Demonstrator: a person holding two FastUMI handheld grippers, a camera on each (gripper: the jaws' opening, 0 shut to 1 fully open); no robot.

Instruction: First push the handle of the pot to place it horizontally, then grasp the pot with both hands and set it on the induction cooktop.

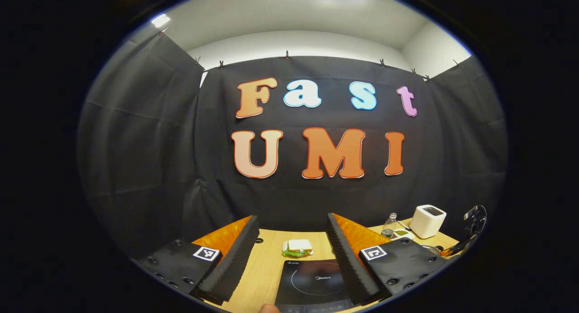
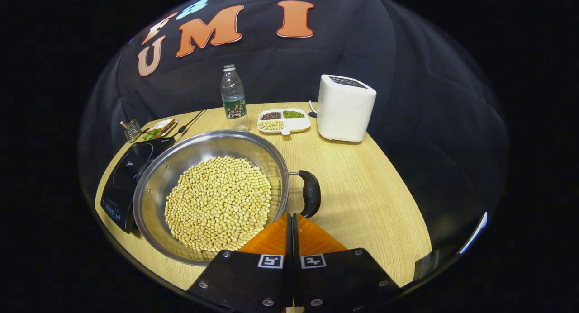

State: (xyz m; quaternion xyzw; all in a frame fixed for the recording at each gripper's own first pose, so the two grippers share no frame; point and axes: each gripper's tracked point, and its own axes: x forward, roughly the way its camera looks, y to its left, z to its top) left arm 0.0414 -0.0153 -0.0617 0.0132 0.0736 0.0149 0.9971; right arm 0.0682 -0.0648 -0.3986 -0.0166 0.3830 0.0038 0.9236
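The right gripper point(image 2: 291, 215) has its two fingers pressed flat together with nothing between them, the tips just beside the lower end of the pot handle point(image 2: 310, 193) and the near rim of the pot point(image 2: 156, 186), though contact cannot be made out. The left gripper point(image 1: 291, 225) is spread wide and empty, held above the induction cooktop point(image 1: 312, 281), which lies flat and dark between its fingers. In the right gripper view the pot stands on the pale wood-grain table point(image 2: 371, 200) just to the right of the cooktop, its left rim reaching over the cooktop's near edge. It is a wide, shallow, polished steel pan with a curved loop handle on thin wire stubs, and it holds a heaped bed of small round soybeans point(image 2: 219, 202). That load looks like the main risk: a push landing off the handle's end could slide or tip the whole pot instead of turning it, and a lopsided two-handed lift could send loose beans rolling over the low wall. The smooth metal rim may also slip in a shallow pinch. Farther back stand a clear plastic bottle point(image 2: 233, 96), a divided dish of grains point(image 2: 284, 120) and a boxy white appliance point(image 2: 344, 107), all well apart from the pot.
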